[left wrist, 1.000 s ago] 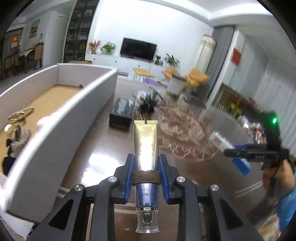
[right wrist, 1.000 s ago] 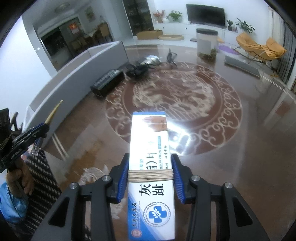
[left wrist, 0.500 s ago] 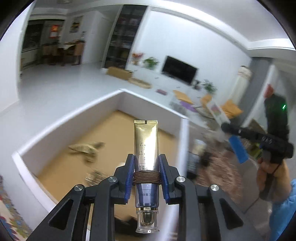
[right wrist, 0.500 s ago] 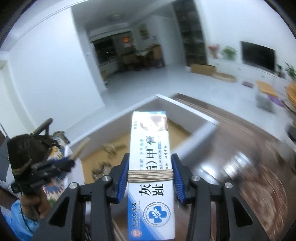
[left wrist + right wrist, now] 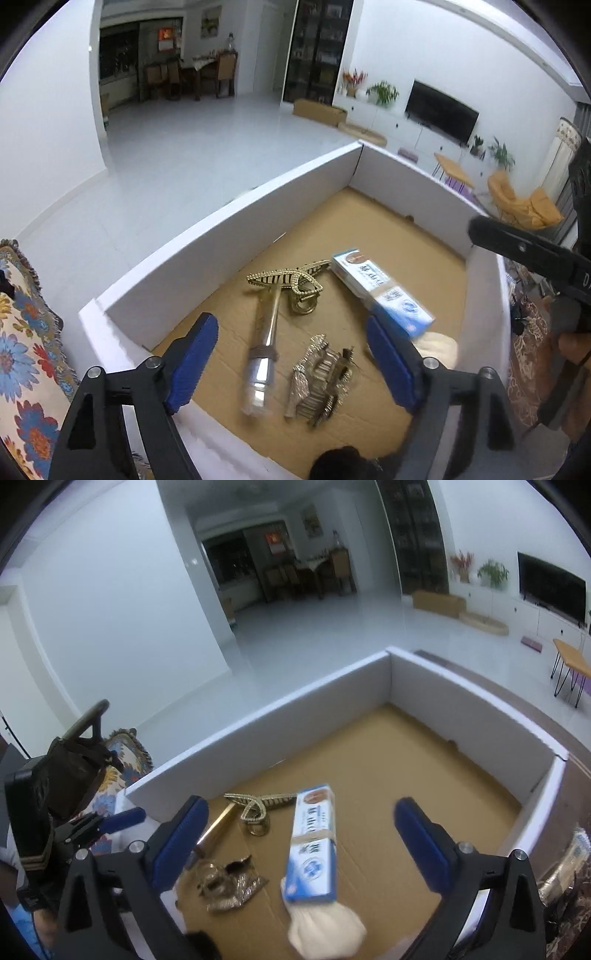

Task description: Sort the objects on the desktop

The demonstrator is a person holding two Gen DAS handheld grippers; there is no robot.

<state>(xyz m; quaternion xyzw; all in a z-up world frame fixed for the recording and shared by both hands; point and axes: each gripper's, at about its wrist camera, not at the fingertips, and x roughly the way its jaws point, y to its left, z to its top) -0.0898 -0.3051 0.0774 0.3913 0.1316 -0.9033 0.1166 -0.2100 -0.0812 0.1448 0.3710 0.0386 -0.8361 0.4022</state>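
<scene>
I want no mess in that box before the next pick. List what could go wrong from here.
1. The gold tube and the blue-and-white carton look blurred, perhaps not yet settled; the tube may roll into the gold hair clip.
2. The carton's near end lies on the cream pouch, so it may tip or slide.
3. Both tongs, left and right, are opening just above the white box's near wall; pulling back low could snag it.
</scene>
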